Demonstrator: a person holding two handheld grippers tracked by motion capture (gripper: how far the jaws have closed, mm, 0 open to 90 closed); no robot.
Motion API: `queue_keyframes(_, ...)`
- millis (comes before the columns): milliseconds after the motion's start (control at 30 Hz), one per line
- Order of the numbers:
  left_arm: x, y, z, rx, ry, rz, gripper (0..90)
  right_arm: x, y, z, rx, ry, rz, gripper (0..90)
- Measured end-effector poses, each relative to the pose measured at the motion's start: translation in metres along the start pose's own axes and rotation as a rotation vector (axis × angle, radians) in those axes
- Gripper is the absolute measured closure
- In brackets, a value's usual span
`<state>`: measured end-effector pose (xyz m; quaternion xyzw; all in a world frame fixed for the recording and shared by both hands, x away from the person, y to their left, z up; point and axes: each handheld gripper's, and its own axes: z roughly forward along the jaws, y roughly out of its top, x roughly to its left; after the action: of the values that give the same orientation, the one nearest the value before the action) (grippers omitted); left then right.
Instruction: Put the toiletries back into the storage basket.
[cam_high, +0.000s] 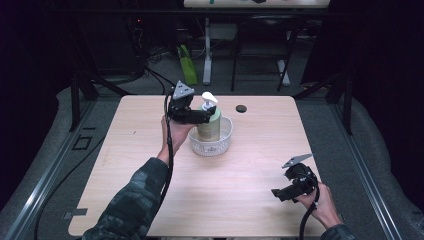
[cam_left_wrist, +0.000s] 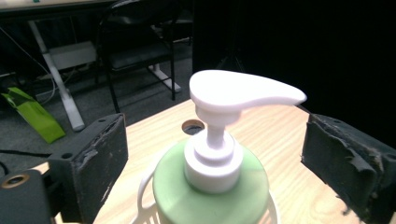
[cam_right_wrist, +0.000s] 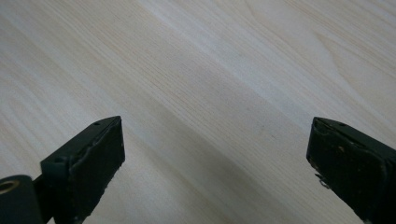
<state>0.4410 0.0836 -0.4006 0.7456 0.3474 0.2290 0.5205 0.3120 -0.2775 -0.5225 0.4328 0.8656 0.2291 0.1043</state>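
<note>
While the left gripper (cam_high: 209, 116) sits at the pump bottle (cam_high: 210, 122), its jaws stand wide apart on either side of the green shoulder, touching nothing. The bottle stands upright inside the white basket (cam_high: 224, 142), which rests near the middle of the table (cam_high: 240, 195), just this side of the dark hole (cam_high: 241, 108) in the tabletop.

I judge the main risk to be the pump head (cam_left_wrist: 243, 91): it juts out past the bottle's neck, so a jaw closing too high could catch the spout and tip the bottle against the basket rim. A grip on the smooth rounded shoulder could also slip. The light basket might lift or slide along with the bottle.

From the left gripper view, the gap between each pad and the bottle is plain, and the spout's direction is clear; the high view hides both behind the gripper body. That high view alone places the right gripper (cam_high: 286, 192) well away from the basket, near the person's edge, jaws spread over bare wood.
</note>
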Motion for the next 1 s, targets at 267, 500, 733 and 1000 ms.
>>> queue_keyframes(267, 0.001, -0.005, -0.023, 0.023, 0.009, 0.029, 0.0, -0.002, -0.001, 0.001, 0.006, 0.006, 0.006, 3.9)
queue_keyframes(500, 0.005, -0.016, -0.046, 0.027, 0.032, 0.042, 0.0, -0.001, -0.001, -0.001, 0.002, -0.003, -0.002, 3.9)
queue_keyframes(733, 0.005, -0.031, -0.068, 0.022, 0.055, 0.044, 0.0, 0.0, -0.001, 0.001, 0.006, 0.0, 0.0, 3.9)
queue_keyframes(1000, 0.003, -0.049, -0.087, 0.033, 0.073, 0.059, 0.0, -0.004, -0.003, 0.0, 0.005, -0.008, 0.008, 3.9)
